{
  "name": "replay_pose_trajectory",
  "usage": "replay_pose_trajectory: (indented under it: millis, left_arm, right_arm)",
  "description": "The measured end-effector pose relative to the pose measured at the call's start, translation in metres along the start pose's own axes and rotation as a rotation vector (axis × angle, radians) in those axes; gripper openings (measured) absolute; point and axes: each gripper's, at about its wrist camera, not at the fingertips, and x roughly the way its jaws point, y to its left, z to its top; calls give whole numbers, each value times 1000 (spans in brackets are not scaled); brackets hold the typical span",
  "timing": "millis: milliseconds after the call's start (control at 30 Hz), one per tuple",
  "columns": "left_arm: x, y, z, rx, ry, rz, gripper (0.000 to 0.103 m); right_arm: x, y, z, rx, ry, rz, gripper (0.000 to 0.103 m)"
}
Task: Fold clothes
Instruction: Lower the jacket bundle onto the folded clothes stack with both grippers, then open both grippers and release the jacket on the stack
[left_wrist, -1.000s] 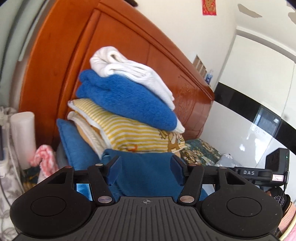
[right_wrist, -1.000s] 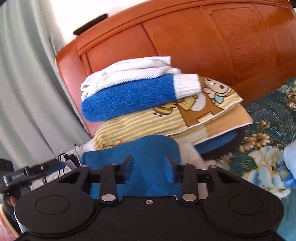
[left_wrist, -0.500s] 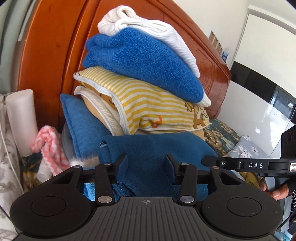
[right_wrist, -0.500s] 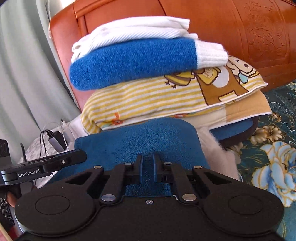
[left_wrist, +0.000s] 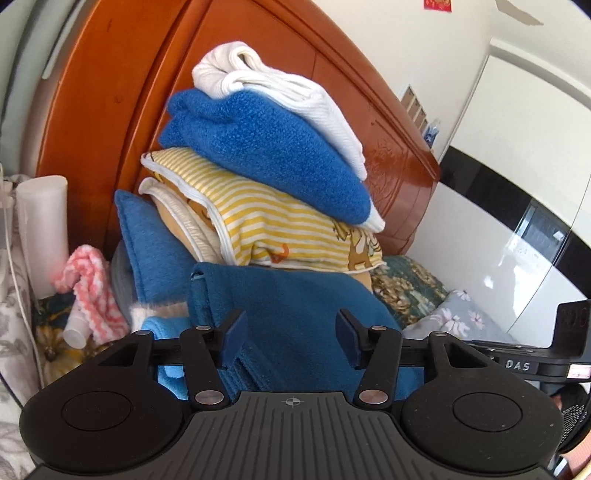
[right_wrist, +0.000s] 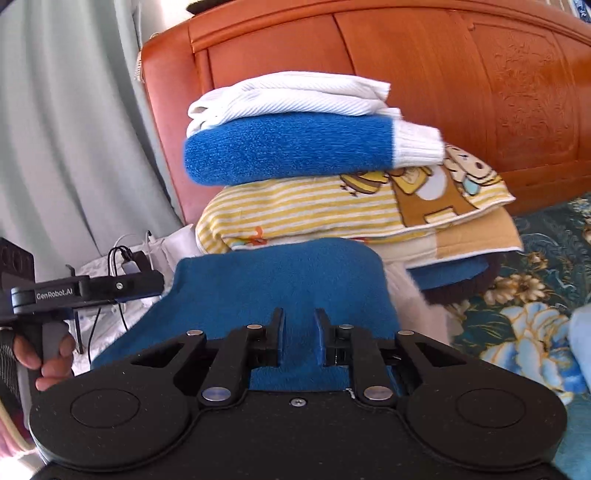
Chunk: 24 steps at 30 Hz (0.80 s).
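Low in both frames, my left gripper (left_wrist: 290, 338) and right gripper (right_wrist: 299, 338) are opening over the folded blue fleece (right_wrist: 280, 291), gripping nothing; next, I judge, withdraw cleanly.

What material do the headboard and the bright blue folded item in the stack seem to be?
Headboard: probably wood with a glossy reddish varnish; it shows panel frames, carved relief and shine. Bright blue folded item: likely fleece or terry, matte; its surface looks nubby and fuzzy.
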Motion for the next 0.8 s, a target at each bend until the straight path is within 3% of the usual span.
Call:
replay_pose_trajectory:
  millis: [133,167,200,300,533,600,633,700,800]
  left_arm:
    - [11,7,-8,-25,24,65,50]
    - [14,10,-10,-31,40,85,56]
    - [16,14,-13,-50,51,90,60]
    - [10,24,-18,-117,33,62,59]
    - [-25,0,-12,-60,-16,74,59]
    - [-40,-12,-11,-55,-22,78,71]
    - [-48,-18,-12,-52,-22,79,72]
    - [-63,-31,-17,-37,-12,75,73]
    - [-86,-53,-32,7,-6,90,79]
  right_arm:
    - [0,-13,-9,58,37,-25,19]
    - [2,-14,-11,61,42,-26,19]
    - [4,-15,-14,60,46,-28,19]
    - [9,-16,-18,83,52,-33,19]
    - [-22,-1,-12,89,-34,-22,20]
    - [-36,7,-11,86,-44,-13,20]
    - [-43,12,-12,84,-46,-8,21]
    - [-58,22,-18,83,-49,-2,38]
    - [-83,37,-31,83,-40,6,47]
